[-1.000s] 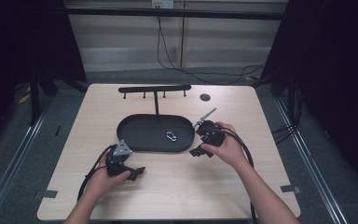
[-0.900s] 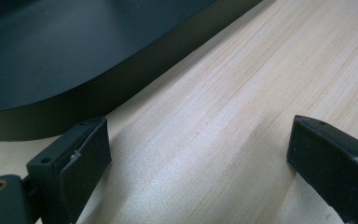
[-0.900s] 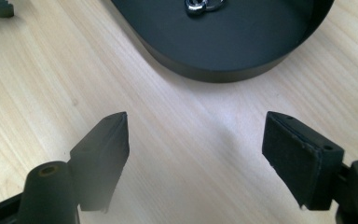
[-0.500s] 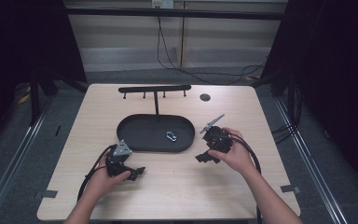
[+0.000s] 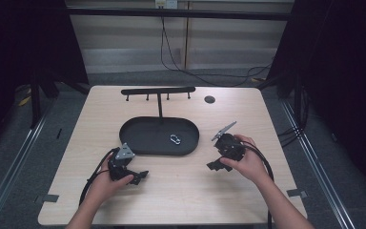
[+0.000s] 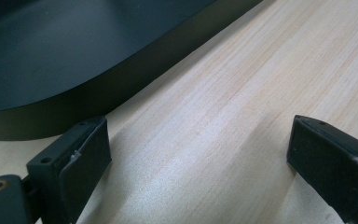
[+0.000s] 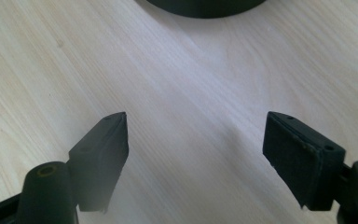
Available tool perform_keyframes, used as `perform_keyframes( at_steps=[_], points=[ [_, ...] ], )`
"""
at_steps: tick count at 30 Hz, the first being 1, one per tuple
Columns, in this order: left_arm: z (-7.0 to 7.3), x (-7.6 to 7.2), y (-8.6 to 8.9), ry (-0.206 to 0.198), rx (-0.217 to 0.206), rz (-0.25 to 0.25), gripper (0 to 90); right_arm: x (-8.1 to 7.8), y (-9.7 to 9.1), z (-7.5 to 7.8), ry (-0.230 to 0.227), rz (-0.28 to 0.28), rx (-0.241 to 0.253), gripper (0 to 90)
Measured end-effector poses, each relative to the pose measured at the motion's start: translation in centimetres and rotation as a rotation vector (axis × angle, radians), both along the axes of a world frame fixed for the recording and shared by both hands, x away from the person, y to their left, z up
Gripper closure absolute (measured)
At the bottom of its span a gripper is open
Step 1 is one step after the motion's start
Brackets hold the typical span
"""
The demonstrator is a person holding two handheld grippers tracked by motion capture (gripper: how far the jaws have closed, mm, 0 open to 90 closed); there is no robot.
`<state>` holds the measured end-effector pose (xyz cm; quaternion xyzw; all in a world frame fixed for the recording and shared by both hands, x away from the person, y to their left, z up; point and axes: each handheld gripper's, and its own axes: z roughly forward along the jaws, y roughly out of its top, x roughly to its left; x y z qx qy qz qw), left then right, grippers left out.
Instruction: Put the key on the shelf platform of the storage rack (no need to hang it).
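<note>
A small metal carabiner (image 5: 175, 139) is seen lying loose in the black oval tray (image 5: 138, 138), right of its middle. Both the left gripper (image 5: 140, 175) and right gripper (image 5: 213, 165) are held spread and empty over the table (image 5: 181, 191), outside the tray. A shallow approach could strike the tray's rim, and the clip could be nudged away.

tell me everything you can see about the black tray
The tray is a shallow oval dish, matte black, with a low upright wall and a flat floor; it looks like metal or plastic. It lies flat at the middle of the table. A thin post rises at its far edge to a bar with small pegs. A small silvery clip lies inside, right of centre. Neither gripper touches it.
</note>
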<state>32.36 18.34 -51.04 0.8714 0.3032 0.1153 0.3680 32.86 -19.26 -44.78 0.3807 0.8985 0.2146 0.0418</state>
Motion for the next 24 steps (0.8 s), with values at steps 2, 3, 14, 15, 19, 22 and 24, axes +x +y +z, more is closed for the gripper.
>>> perform_keyframes(
  at_steps=[2, 3, 14, 15, 19, 22, 24],
  points=[
    [0.0, 0.0, 0.0, 0.000, 0.000, 0.000, 5.8, -0.1, -0.3, 0.0, -0.002, -0.004, 0.000, 22.2],
    [0.0, 0.0, 0.0, 0.000, 0.000, 0.000, 5.8, -0.2, -0.5, 0.0, -0.002, -0.008, 0.003, 22.2],
    [0.0, 0.0, 0.0, 0.001, 0.003, 0.000, 5.8, -0.8, -1.7, -0.3, -0.003, -0.019, -0.004, 22.3],
    [0.0, 0.0, 0.0, 0.001, 0.003, 0.000, 5.8, -0.8, -1.8, -0.3, -0.004, -0.019, -0.006, 22.2],
    [0.0, 0.0, 0.0, 0.001, 0.003, 0.001, 5.8, -1.0, -2.2, -0.2, -0.004, -0.020, -0.010, 22.3],
    [0.0, 0.0, 0.0, 0.001, 0.003, 0.001, 5.8, -1.2, -2.5, -0.2, -0.006, -0.024, -0.014, 22.2],
    [0.0, 0.0, 0.0, 0.001, 0.003, 0.001, 5.8, -1.3, -2.8, -0.2, -0.007, -0.029, -0.017, 22.2]
  ],
)
